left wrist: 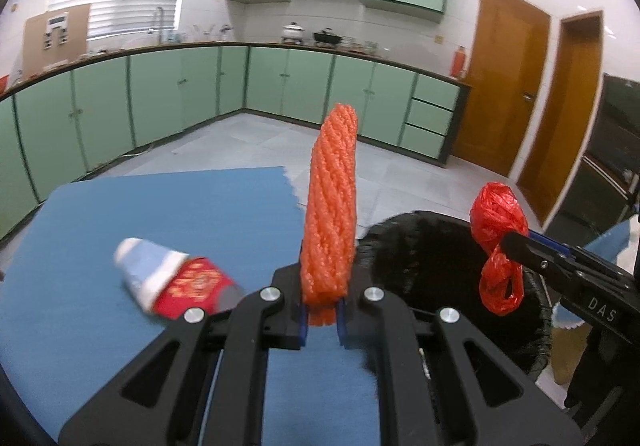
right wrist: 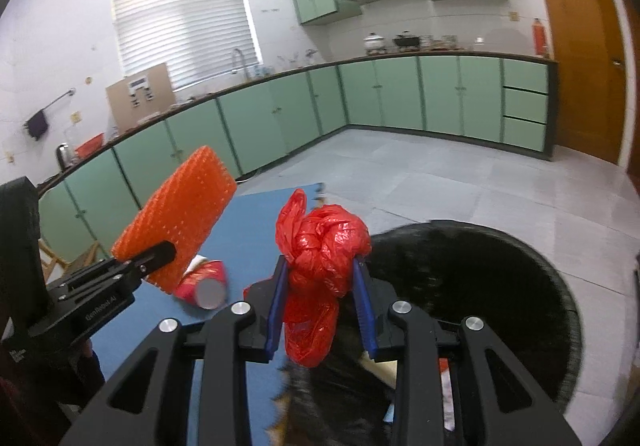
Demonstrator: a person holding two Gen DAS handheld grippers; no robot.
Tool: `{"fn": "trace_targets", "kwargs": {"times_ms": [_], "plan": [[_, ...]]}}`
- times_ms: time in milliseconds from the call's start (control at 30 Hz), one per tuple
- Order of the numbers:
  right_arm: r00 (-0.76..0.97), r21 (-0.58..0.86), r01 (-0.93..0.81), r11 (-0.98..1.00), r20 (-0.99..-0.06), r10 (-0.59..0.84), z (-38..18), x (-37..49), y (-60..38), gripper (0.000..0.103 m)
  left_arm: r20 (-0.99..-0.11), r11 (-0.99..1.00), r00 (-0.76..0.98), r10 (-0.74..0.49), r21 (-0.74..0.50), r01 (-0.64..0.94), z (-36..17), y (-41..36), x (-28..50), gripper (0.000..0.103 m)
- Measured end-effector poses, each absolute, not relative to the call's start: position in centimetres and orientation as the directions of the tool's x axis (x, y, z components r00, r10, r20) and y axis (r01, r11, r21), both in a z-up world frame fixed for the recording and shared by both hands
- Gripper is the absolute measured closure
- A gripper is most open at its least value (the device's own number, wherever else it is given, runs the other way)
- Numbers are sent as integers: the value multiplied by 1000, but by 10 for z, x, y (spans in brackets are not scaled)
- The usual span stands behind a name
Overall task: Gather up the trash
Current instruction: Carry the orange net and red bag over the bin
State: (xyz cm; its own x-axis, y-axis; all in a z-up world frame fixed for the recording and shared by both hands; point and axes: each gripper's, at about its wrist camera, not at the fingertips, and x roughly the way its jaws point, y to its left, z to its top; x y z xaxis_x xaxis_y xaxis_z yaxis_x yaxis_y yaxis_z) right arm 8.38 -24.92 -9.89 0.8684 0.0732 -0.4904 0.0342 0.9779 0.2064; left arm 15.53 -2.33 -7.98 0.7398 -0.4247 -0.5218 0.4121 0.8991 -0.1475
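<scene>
Here, label by label:

Left gripper (left wrist: 322,312): jaws nearly shut, pinching the lower end of the foam net (left wrist: 331,201). The right wrist view shows the same gripper (right wrist: 160,252) from the side, clamped on the net's (right wrist: 176,221) lower edge.

Foam net: orange mesh sleeve, flattened, standing up and away from the jaws, in the air above the mat's far right corner.

Right gripper (right wrist: 320,286): jaws partly open, the blue pads pressing on both sides of the bag (right wrist: 322,258). In the left wrist view it (left wrist: 508,242) comes in from the right edge, with the bag (left wrist: 498,234) at its tip.

Bag: red plastic, crumpled into a knot, a loop hanging down below the pads. It hangs over the near left rim of the bin (right wrist: 560,286).

Bin: round, black-lined, standing just off the mat's right edge; some paper scraps show inside near the bottom of the right wrist view. In the left wrist view its (left wrist: 420,258) dark opening lies between the two grippers.

Cup (left wrist: 176,282): red and white paper cup on its side on the mat, near the middle, open end toward the left gripper; it is blurred. Also in the right wrist view (right wrist: 204,282), below the net.

Mat (left wrist: 160,213): blue, flat, its far edge jagged near the net.
</scene>
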Motion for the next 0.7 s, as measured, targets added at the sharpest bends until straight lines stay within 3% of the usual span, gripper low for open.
{"fn": "trace_targets", "kwargs": {"times_ms": [700], "plan": [[823,170,236,957,-558,-104,-136,50,-335,68,-585,775,572,-575,-165,610,-129,-143,157,93]]}}
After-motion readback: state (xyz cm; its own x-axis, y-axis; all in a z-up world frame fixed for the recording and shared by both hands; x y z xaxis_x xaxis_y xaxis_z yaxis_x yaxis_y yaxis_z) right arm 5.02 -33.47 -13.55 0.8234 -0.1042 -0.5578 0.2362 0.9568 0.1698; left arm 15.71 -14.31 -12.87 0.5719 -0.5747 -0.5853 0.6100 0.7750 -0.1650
